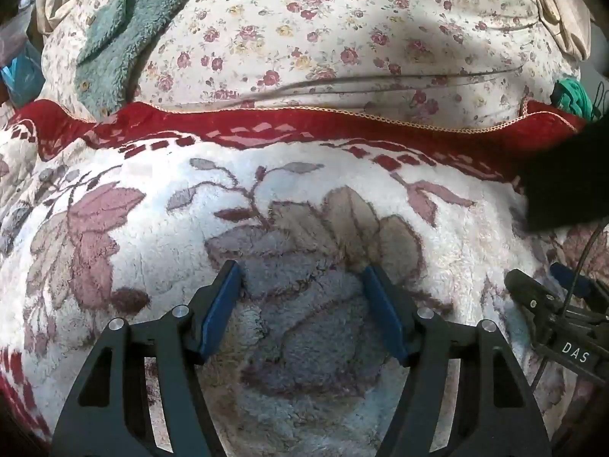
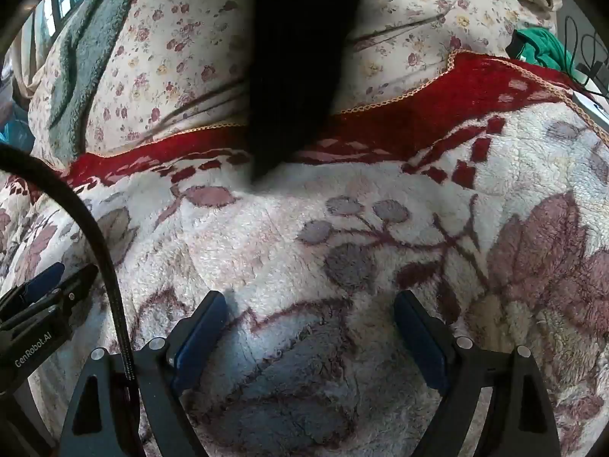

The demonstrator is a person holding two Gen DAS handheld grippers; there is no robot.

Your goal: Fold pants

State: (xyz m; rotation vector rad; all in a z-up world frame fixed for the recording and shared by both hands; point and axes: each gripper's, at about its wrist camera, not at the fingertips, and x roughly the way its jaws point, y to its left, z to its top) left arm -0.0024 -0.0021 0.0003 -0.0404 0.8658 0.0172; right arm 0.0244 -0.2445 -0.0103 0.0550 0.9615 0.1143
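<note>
The black pants [image 2: 293, 57] lie as a dark strip from the top centre of the right wrist view down onto the blanket's red border. The same pants [image 1: 563, 175] show as a dark patch at the right edge of the left wrist view. My left gripper [image 1: 301, 270] hovers open over the fluffy flowered blanket [image 1: 171, 198], its blue pads [image 1: 222, 304] wide apart with nothing between them. My right gripper [image 2: 310, 297] is also open and empty, a short way in front of the pants' near end. The two grippers stand side by side; each one's side shows in the other's view.
A floral sheet [image 1: 323, 30] lies beyond the blanket's red border [image 1: 304, 125]. A teal fleece [image 1: 121, 26] is at the far left, and a green cloth [image 2: 540, 45] with cables at the far right. A black braided cable [image 2: 95, 236] arcs past the right gripper's left side.
</note>
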